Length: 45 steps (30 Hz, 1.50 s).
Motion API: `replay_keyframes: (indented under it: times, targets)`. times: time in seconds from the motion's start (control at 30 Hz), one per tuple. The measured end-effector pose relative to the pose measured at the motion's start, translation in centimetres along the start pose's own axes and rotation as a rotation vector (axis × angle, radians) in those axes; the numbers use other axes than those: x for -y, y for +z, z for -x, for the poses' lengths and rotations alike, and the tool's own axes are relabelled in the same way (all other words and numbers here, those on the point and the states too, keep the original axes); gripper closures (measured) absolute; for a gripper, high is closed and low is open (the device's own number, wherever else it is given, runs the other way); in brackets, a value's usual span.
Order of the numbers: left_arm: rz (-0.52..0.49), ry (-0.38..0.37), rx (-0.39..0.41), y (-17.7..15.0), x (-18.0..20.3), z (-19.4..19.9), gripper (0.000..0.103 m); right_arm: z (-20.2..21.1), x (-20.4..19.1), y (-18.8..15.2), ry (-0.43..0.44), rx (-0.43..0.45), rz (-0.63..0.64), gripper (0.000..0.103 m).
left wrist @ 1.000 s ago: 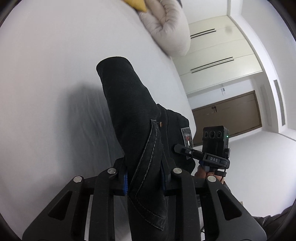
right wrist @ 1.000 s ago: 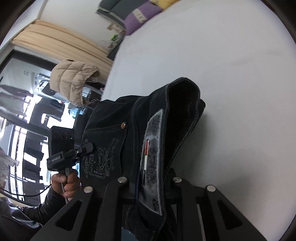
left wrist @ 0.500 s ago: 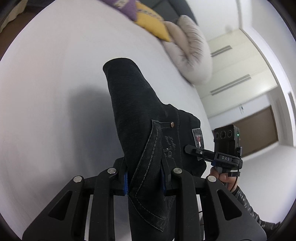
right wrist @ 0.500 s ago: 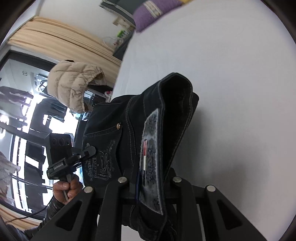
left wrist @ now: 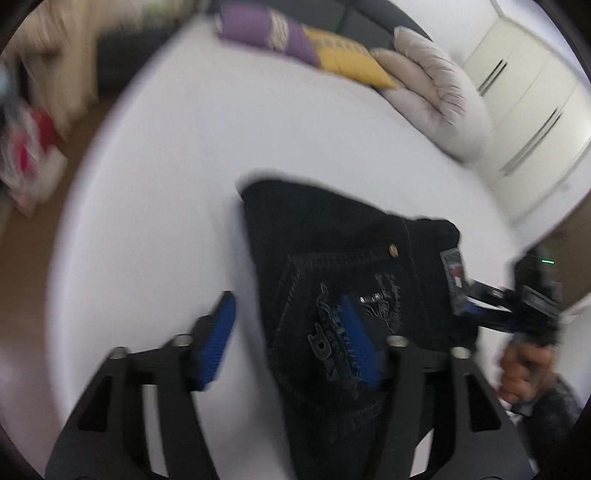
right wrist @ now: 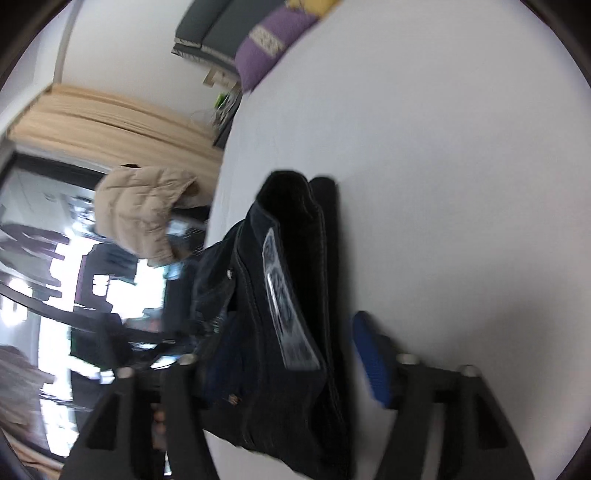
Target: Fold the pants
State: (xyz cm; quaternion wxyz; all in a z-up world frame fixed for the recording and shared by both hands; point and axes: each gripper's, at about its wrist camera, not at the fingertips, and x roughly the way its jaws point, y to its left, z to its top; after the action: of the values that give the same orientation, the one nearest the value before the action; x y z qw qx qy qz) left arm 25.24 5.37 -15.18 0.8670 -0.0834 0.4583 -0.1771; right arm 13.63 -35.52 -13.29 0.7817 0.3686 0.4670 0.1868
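The black denim pants (left wrist: 343,266) lie folded in a bundle on the white bed (left wrist: 155,192), back pocket and waistband patch facing up. My left gripper (left wrist: 288,336) is open, its blue pads (left wrist: 216,341) spread either side of the pants' near edge. In the right wrist view the pants (right wrist: 295,295) lie between the spread fingers of my right gripper (right wrist: 295,354), which is open; one blue pad (right wrist: 373,358) shows at the right, the other is hidden by cloth. The right gripper also shows in the left wrist view (left wrist: 517,302) at the waistband. Both views are blurred.
Purple (left wrist: 262,29) and yellow (left wrist: 347,62) cushions and a beige puffy jacket (left wrist: 432,96) lie at the far edge of the bed. White wardrobe doors (left wrist: 535,92) stand behind. A tan jacket (right wrist: 144,210) hangs beside the bed, by curtains and a window.
Both grippers have opened and let go of the pants, which now rest on the bed. Both cameras have swung, so more of the room's far side shows.
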Motion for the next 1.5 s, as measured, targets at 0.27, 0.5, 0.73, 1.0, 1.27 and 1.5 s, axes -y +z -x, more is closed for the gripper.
replay_keyframes:
  times: [0.27,0.5,0.73,1.0,1.27,1.5]
  targets:
    - [-0.169,0.223,0.322,-3.3,9.1,13.3,0.001,7.0,-7.8,-6.2,-0.182,0.153,0.192,0.033]
    - [-0.168,0.263,0.434,-6.3,15.1,22.2,0.0,13.5,-15.1,-11.1,-0.29,0.352,0.355,0.012]
    - [-0.155,0.449,0.497,-10.0,18.2,30.0,0.0,21.2,-21.0,-17.2,-0.346,0.602,0.512,0.0]
    - [-0.084,0.419,0.422,-14.9,19.4,33.5,0.0,24.5,-24.7,-20.9,-0.447,0.641,0.466,0.0]
    - [-0.063,0.339,0.344,-17.7,19.5,31.9,0.0,23.0,-25.4,-22.6,-0.561,0.55,0.474,0.0]
    - [-0.042,0.337,0.312,-16.1,18.1,29.5,0.0,21.1,-25.5,-22.7,-0.614,0.519,0.513,0.0]
